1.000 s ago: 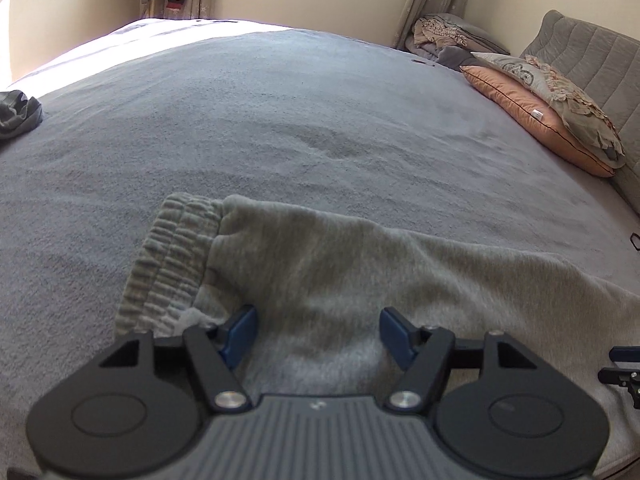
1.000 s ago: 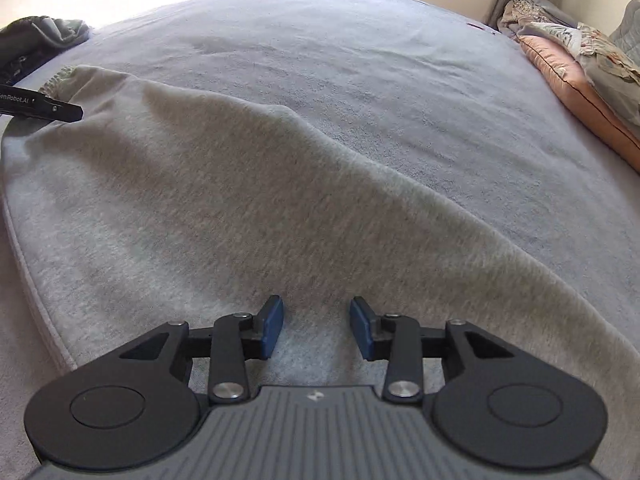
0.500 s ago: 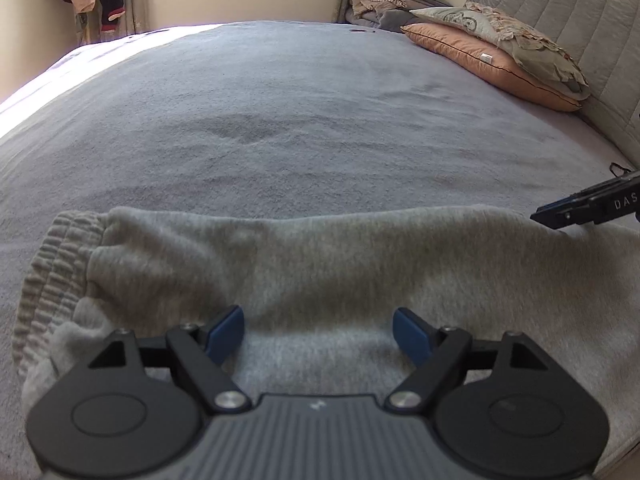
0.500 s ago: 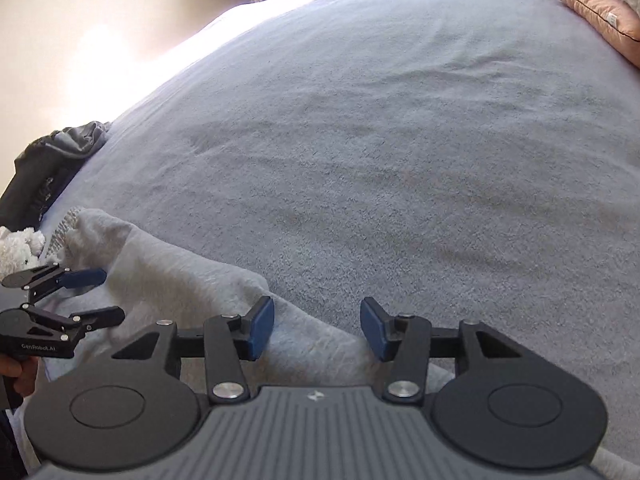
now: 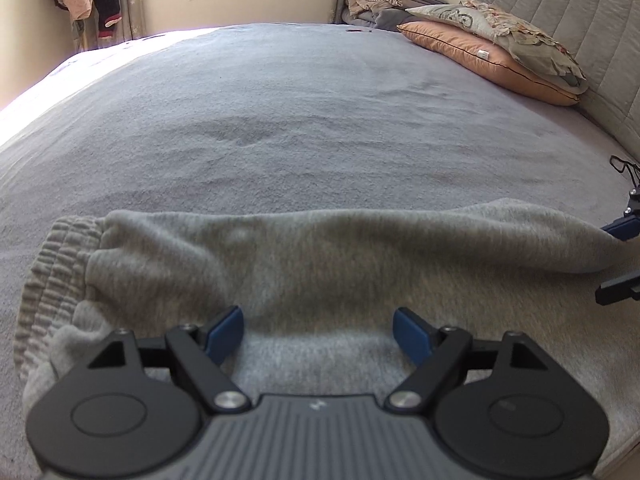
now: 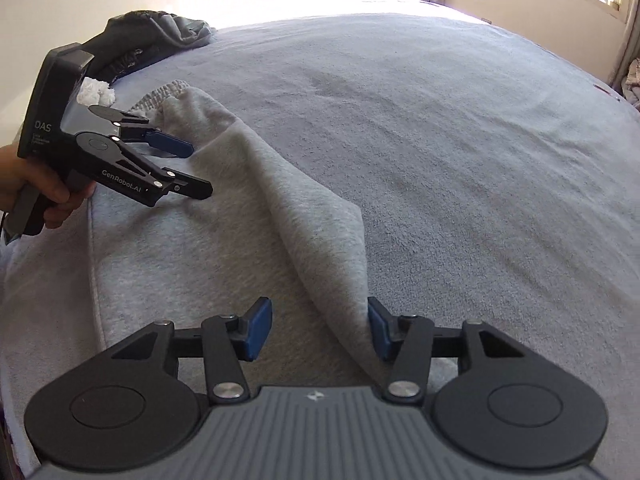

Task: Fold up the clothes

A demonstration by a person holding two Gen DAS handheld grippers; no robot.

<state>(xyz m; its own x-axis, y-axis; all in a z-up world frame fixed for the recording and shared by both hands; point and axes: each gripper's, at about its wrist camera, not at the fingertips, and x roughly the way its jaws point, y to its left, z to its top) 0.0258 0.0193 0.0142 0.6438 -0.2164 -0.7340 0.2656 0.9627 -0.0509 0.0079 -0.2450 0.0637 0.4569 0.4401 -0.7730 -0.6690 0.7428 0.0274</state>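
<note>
We see the grey sweatpants (image 5: 320, 264) lying folded along the near edge of the bed (image 5: 320, 120), waistband to the left. Our left tool (image 5: 318, 330) hangs over them, spread wide and holding nothing. Our right tool (image 6: 320, 328) has just been opening, with a raised fold of cloth between its pads, not pinched.

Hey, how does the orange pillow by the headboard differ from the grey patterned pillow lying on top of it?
The orange pillow is plain, smooth and plump with dark piping along its edge; the grey patterned pillow carries a printed design and a crumpled frilly edge. The orange pillow lies underneath on the grey bed cover; the patterned pillow rests on top, nearer the grey quilted headboard. Both lie along the bed's right edge in the left wrist view.
</note>
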